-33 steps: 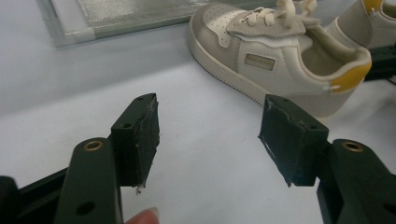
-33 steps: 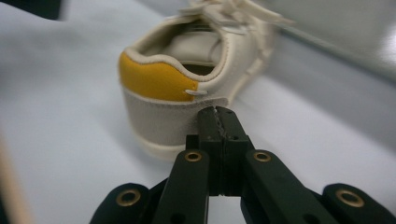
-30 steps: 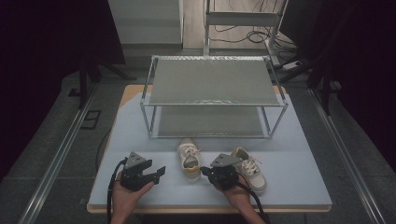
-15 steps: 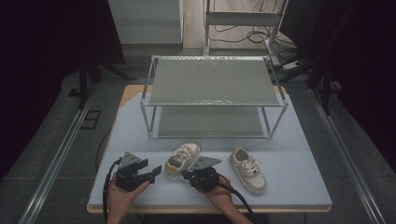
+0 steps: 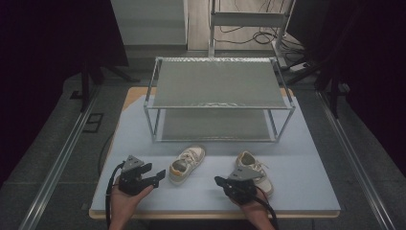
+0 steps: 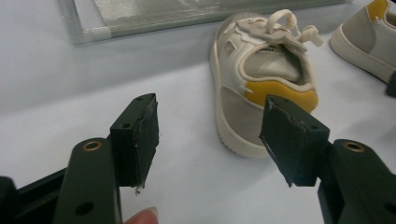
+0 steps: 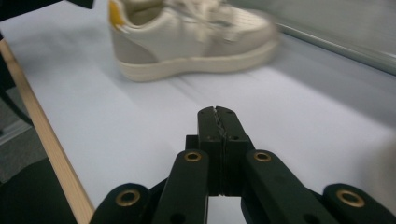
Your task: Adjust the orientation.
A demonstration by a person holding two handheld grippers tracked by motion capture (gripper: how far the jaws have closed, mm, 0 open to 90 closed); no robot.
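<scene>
Two small cream shoes with yellow heels lie on the pale table in front of a wire rack (image 5: 218, 100). The left shoe (image 5: 187, 164) lies at a slant, its heel (image 6: 280, 91) turned towards my left gripper (image 5: 159, 177). That gripper is open (image 6: 210, 126), its jaws a short way from the heel and holding nothing. My right gripper (image 5: 219, 181) points left, shut and empty (image 7: 217, 112), with the left shoe (image 7: 187, 37) beyond its tip. The right shoe (image 5: 256, 172) lies just behind that gripper and is partly hidden by it.
The two-shelf rack (image 6: 163, 14) stands at the back of the table, both shelves bare. The wooden table edge (image 7: 51, 144) runs close to my right gripper. Rails run along the floor on both sides, and cables lie beyond the rack.
The left shoe has turned from straight to slanted, its heel swinging towards the left gripper. My right gripper swept left to that shoe, then drew back right. The left gripper shifted slightly.
</scene>
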